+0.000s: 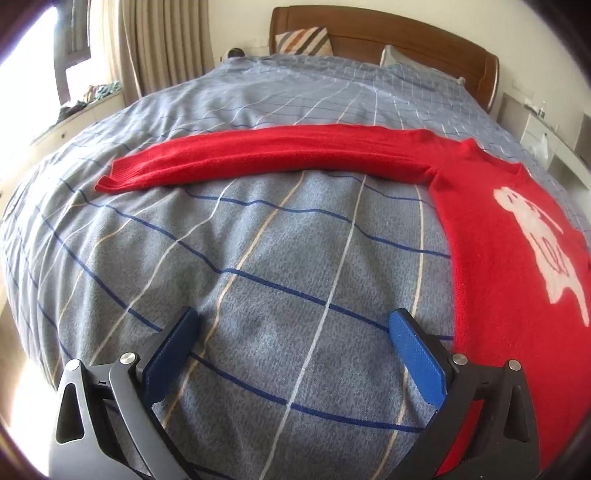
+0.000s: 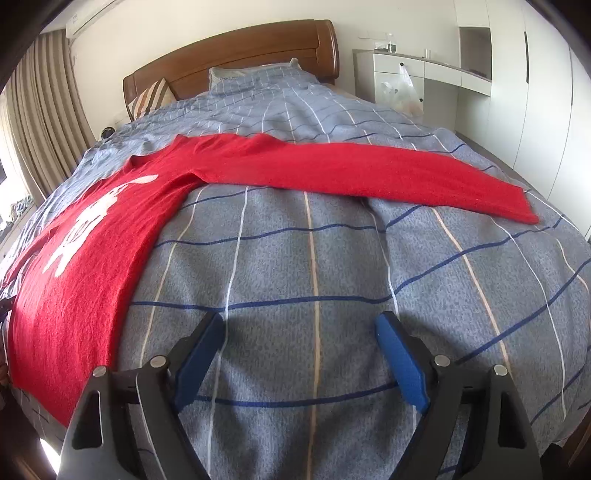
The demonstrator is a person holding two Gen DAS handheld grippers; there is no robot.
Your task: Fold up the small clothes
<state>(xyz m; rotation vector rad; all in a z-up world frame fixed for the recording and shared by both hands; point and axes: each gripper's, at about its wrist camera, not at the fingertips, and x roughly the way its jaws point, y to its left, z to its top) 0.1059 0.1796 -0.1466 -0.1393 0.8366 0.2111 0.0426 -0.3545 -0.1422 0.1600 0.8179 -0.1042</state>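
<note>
Left wrist view, nearest field: the left tongs (image 1: 293, 325) stand spread wide, blue pads apart, with nothing between them but the grey checked bedcover (image 1: 258, 258) below. Just right of the right-hand pad lies the body of the red sweater (image 1: 509, 295), flat on the bedcover, its white figure motif (image 1: 543, 240) facing up. Beyond the tongs, one sleeve (image 1: 258, 158) stretches straight across the bed toward the left, cuff at the far left end. Farther back lie a grey pillow (image 1: 406, 62), a striped cushion (image 1: 303, 40) and the wooden headboard (image 1: 388, 33); curtains (image 1: 162, 40) hang at left. Right wrist view, nearest field: the right tongs (image 2: 299, 325) are likewise spread, pads clear of any cloth, over bare bedcover. The sweater body lies to their left, the other sleeve (image 2: 369, 173) extending rightward across the bed. Behind stand the headboard, a white cabinet (image 2: 406, 74) with a plastic bag (image 2: 402, 92) hanging on it, and tall white wardrobe doors (image 2: 535, 92).
</note>
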